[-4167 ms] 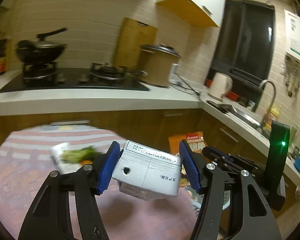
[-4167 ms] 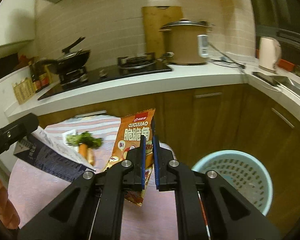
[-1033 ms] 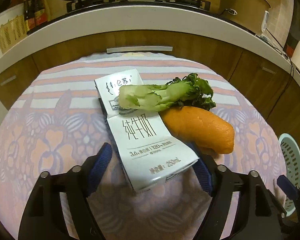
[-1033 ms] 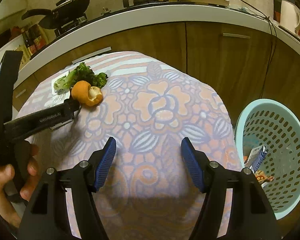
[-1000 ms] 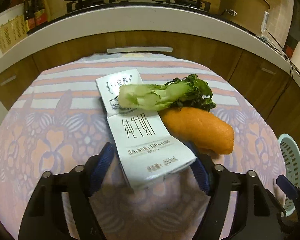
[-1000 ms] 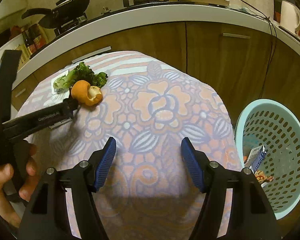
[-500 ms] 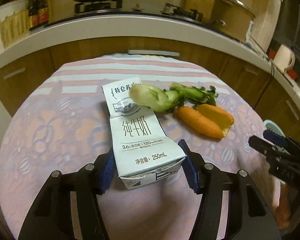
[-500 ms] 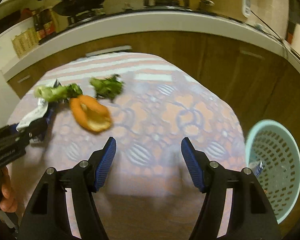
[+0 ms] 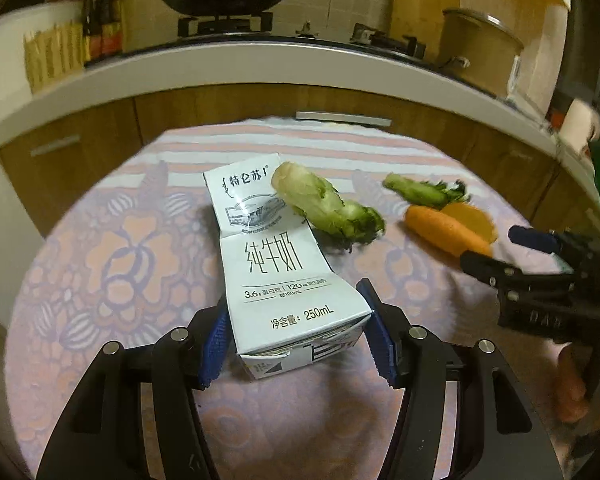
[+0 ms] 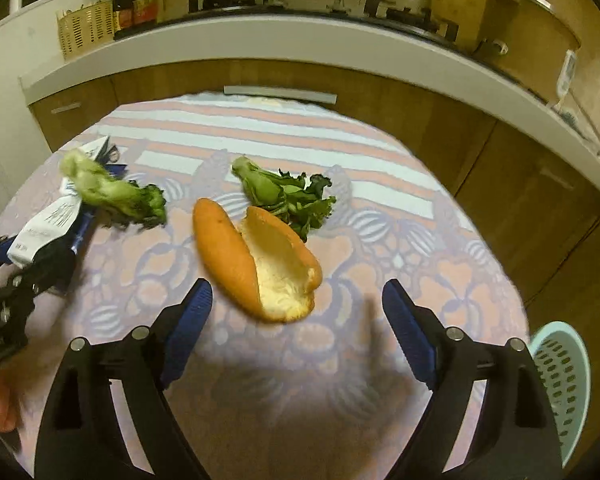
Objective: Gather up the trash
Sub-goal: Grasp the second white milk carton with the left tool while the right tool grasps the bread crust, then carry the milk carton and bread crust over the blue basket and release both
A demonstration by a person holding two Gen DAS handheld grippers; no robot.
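A white milk carton (image 9: 276, 264) lies on the flowered tablecloth, its near end between the blue pads of my left gripper (image 9: 296, 344), which is shut on it. A pale cabbage stub (image 9: 324, 204) rests against the carton's far right side. Right of it lie a leafy green scrap (image 9: 424, 192) and an orange peel (image 9: 448, 232). In the right wrist view the orange peel (image 10: 256, 256) lies just ahead of my right gripper (image 10: 296, 300). Its jaws are opening wide, with only the peel's near end between the tips and no pad touching it. The leafy scrap (image 10: 284, 196) lies behind the peel.
A pale blue perforated basket (image 10: 560, 380) stands on the floor off the table's right edge. Wooden cabinets and a white counter (image 9: 300, 68) with a wok and a pot curve behind the round table. A person's hand (image 10: 0, 400) shows at the left edge.
My left gripper has closed on the carton and drawn it back; the greens have slid off it and split in two. My right gripper has swung left to the peel and widened.
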